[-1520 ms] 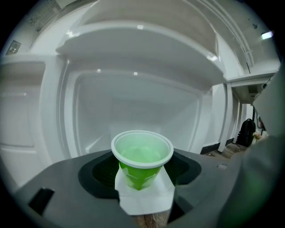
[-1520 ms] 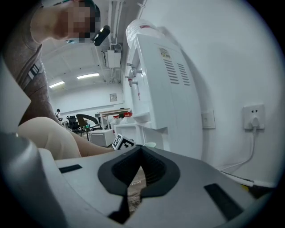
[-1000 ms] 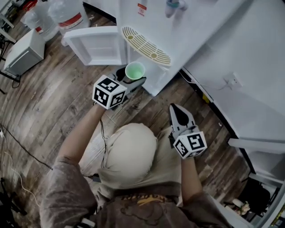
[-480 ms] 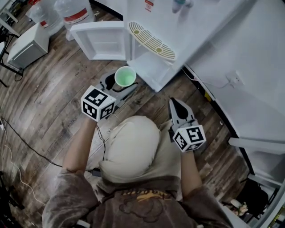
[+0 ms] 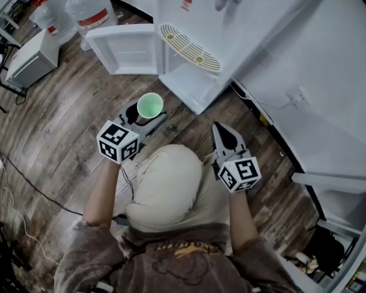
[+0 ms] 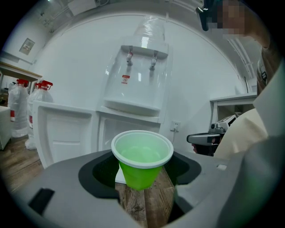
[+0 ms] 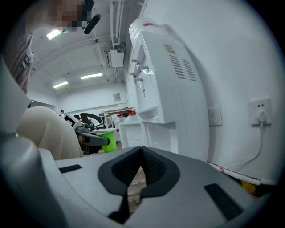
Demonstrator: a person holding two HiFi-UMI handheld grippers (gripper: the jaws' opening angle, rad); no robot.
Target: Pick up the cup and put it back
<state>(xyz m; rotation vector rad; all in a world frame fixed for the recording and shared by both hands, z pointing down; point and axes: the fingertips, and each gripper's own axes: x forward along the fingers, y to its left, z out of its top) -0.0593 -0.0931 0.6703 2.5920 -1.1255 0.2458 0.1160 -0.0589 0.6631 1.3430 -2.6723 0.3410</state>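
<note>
A green plastic cup (image 5: pixel 150 105) with a white rim stands upright between the jaws of my left gripper (image 5: pixel 147 112), which is shut on it. The cup hangs above the wood floor, a short way in front of the white water dispenser (image 5: pixel 194 34). In the left gripper view the cup (image 6: pixel 141 158) fills the middle, with the dispenser's taps (image 6: pixel 141 57) straight behind it. My right gripper (image 5: pixel 221 129) is held to the right, shut with nothing in it; its ribbed pads (image 7: pixel 149 165) meet. The right gripper view shows the cup (image 7: pixel 108 140) at the left.
The dispenser's drip grille (image 5: pixel 190 48) and its open lower door (image 5: pixel 127 50) face me. Large water bottles (image 5: pixel 90 14) and a white box (image 5: pixel 31 57) stand at the far left. A wall socket (image 5: pixel 298 98) and cable are on the right wall.
My left gripper has drawn back with the cup, away from the dispenser's drip grille and toward the person's body. The right gripper has stayed where it was.
</note>
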